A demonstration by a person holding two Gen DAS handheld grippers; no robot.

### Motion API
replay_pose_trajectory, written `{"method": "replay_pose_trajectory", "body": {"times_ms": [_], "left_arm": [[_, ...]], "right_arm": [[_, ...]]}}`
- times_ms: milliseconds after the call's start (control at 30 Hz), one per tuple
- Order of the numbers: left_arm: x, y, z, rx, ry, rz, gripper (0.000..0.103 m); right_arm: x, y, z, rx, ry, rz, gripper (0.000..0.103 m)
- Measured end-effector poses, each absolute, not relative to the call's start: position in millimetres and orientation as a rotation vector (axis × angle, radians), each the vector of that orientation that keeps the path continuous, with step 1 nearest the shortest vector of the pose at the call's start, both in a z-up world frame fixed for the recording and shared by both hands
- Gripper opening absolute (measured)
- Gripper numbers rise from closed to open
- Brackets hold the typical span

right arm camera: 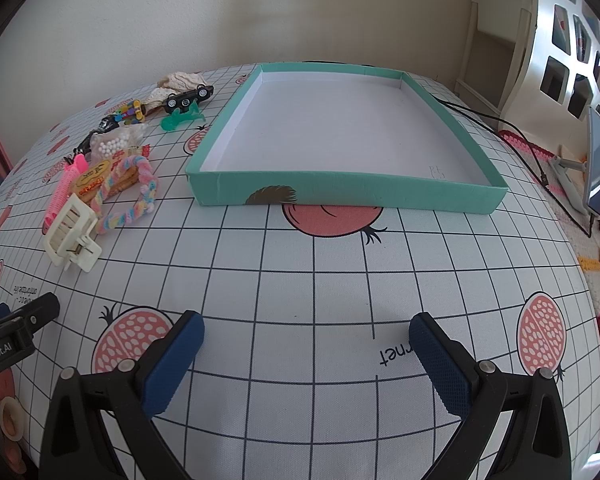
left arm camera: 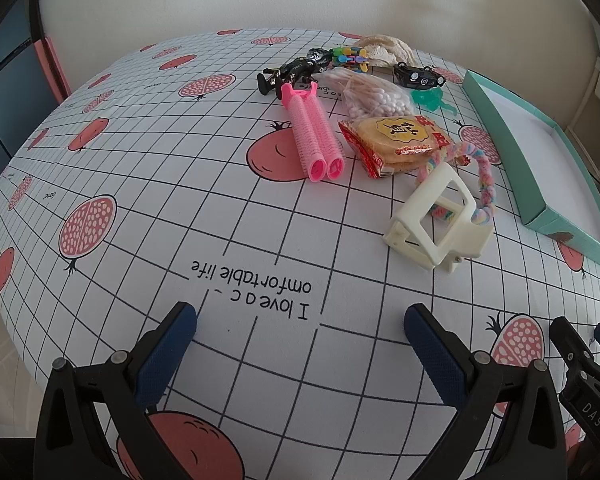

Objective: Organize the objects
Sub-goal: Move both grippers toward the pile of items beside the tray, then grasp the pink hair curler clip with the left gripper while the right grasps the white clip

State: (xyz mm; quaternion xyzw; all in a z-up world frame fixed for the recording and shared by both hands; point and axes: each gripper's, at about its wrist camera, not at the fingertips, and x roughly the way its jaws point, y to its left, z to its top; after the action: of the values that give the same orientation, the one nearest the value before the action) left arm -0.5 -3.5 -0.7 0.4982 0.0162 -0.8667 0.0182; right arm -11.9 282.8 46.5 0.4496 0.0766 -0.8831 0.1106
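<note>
Left gripper (left arm camera: 300, 316) hovers low over the cloth (left arm camera: 180, 208) near its front edge, jaws spread wide, nothing between the blue textured pads (left arm camera: 168, 356). Right gripper (right arm camera: 306, 326) sits just beside it, same pose: released, empty, aimed at the tray (right arm camera: 340, 196).

Tray: one, shallow cardboard, teal walls, white floor, rectangular, toward the cloth's far right corner, nothing in it.

Cloth: white fabric, black grid, pink fruit print.

Loose items, one of each, clustered left of the tray toward the far edge:
- claw clip (left arm camera: 436, 224), cream hard plastic, nearest the front, lying on the braided loop
- braided loop (left arm camera: 484, 184), pastel fuzzy
- cracker pack (left arm camera: 400, 144), red-and-yellow wrapper
- twin hair roller (left arm camera: 316, 136), pink, bristly
- bag of swabs (left arm camera: 372, 96), clear film
- black figure (left arm camera: 292, 72)
- toy car (left arm camera: 418, 76)
- green plastic piece (left arm camera: 430, 100)
- multicoloured toy (left arm camera: 350, 58)
- lace cloth (left arm camera: 384, 50)
</note>
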Motion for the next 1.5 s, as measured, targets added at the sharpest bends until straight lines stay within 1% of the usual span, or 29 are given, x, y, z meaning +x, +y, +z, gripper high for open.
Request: {"method": "replay_pose_trajectory", "body": {"times_ms": [467,600,700,1000,1133,1267,1367,1500], "left_arm": [[-2.7,-3.6,2.7,1.564,0.053,-2.68,0.103],[-5.1,-8.8,8.0,1.608,0.135,-2.677,0.103],[-9.3,-13.3,21.6,1.609,0.171,-2.682,0.103],[-50.3,-31.1,90.3,1.628,0.142,-2.669,0.103],[-71.1,-46.4,102.5,1.677,0.203,-2.655,0.103],[-85.9,-49.5,97.7,1.747,0.241,-2.591,0.103],[-97.7,-49.3,94.9,1.768,0.264,-2.57,0.103],[-112.4,-46.1,87.1,1.818,0.287,-2.54,0.103]], "right_arm": [[-13.1,285.6,49.1,1.327,0.226,-2.589,0.103],[-17.0,283.5,54.1,1.355,0.222,-2.571,0.103],[-18.2,275.7,69.8,1.308,0.228,-2.563,0.103],[-33.5,221.8,151.3,1.167,0.348,-2.449,0.103],[-33.7,198.3,169.1,1.143,0.402,-2.369,0.103],[-38.5,179.4,168.0,1.178,0.437,-2.294,0.102],[-40.3,165.7,161.9,1.175,0.478,-2.227,0.098],[-46.2,152.3,148.4,1.209,0.486,-2.146,0.095]]}}
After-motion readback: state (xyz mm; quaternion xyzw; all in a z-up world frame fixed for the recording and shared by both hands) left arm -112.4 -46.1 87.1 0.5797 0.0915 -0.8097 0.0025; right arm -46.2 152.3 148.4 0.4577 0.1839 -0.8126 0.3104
